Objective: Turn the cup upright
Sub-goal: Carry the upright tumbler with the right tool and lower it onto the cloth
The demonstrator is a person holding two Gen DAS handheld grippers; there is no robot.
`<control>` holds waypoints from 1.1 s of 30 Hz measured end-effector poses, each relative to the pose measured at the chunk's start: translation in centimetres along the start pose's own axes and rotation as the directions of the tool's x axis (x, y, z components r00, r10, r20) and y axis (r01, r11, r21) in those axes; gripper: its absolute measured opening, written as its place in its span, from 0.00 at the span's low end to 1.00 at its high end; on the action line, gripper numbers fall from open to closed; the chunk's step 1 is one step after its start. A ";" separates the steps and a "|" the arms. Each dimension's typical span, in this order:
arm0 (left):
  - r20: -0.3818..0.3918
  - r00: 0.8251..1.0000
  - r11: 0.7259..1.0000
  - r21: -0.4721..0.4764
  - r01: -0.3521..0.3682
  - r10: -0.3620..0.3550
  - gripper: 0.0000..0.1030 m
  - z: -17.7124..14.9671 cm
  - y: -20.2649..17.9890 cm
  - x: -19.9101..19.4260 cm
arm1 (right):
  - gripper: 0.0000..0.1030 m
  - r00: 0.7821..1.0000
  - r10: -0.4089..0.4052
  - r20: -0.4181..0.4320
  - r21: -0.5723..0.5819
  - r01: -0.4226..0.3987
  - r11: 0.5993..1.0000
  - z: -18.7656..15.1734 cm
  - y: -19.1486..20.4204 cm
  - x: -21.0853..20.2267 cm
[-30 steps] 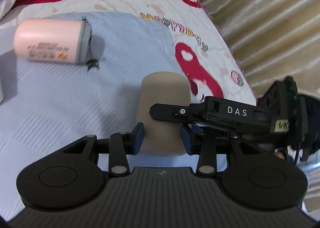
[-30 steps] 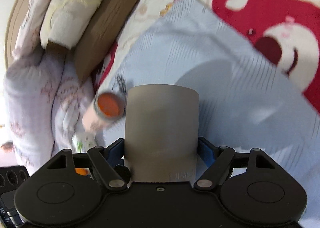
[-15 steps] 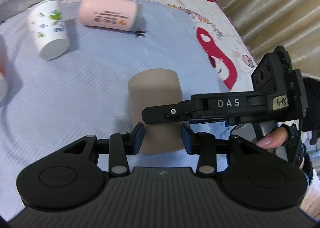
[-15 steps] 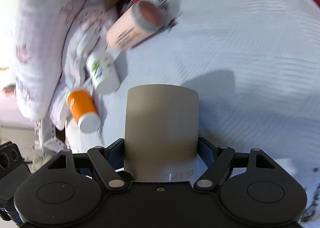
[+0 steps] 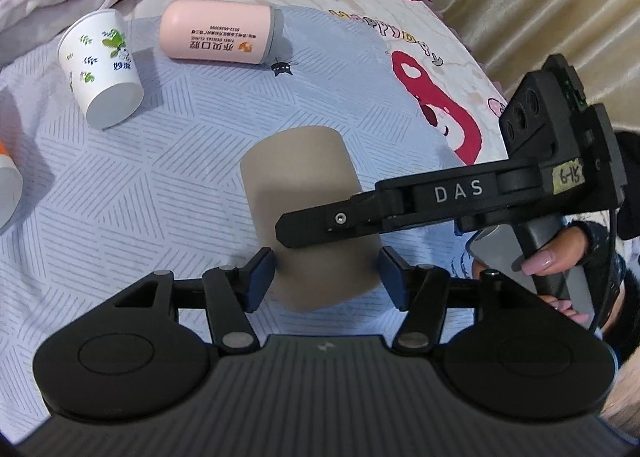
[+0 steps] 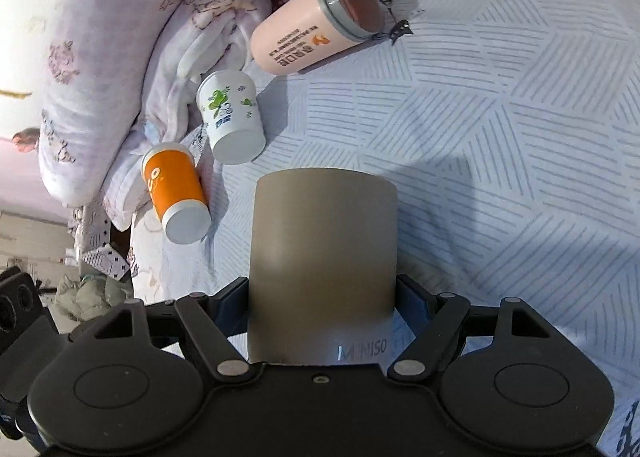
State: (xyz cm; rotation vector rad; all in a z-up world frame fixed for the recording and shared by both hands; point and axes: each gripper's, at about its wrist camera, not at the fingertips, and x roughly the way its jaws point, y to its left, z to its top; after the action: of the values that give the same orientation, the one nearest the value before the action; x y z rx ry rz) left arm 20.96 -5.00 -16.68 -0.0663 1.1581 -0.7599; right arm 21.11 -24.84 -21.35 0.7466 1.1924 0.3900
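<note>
Taupe MINISO cup [image 6: 324,257], clamped in right gripper [image 6: 322,309] marked DAS, above blue quilt [image 5: 120,185]. Left gripper [image 5: 326,277] parted just wider than cup, straddling it. Chinese-lettered pink bottle [image 5: 220,33] beyond.

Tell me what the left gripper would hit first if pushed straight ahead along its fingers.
The taupe cup, already between the left gripper fingers; the pads look slightly clear of it. The right gripper's finger crosses its front.
</note>
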 end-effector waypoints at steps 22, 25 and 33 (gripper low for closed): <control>0.244 0.950 0.938 0.237 -0.254 0.195 0.53 -6.3 -4.6 -0.7 | 0.79 0.999 0.031 0.041 -0.331 -0.016 0.943 -0.9 2.0 -1.3; 0.265 0.944 0.939 0.224 -0.260 0.198 0.50 -6.3 -4.5 -0.9 | 0.79 0.998 0.018 0.063 -0.357 0.006 0.934 -1.3 2.5 -1.1; 0.315 0.929 0.956 0.149 -0.251 0.195 0.50 -4.7 -1.6 -0.6 | 0.79 0.987 -0.011 0.163 -0.457 0.085 0.886 -0.3 4.6 -0.1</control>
State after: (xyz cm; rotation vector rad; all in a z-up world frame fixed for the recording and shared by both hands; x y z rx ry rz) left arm 16.06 -4.37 -17.54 0.1055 0.7867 -0.6263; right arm 21.31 -21.62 -18.07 0.3225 0.9162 0.5409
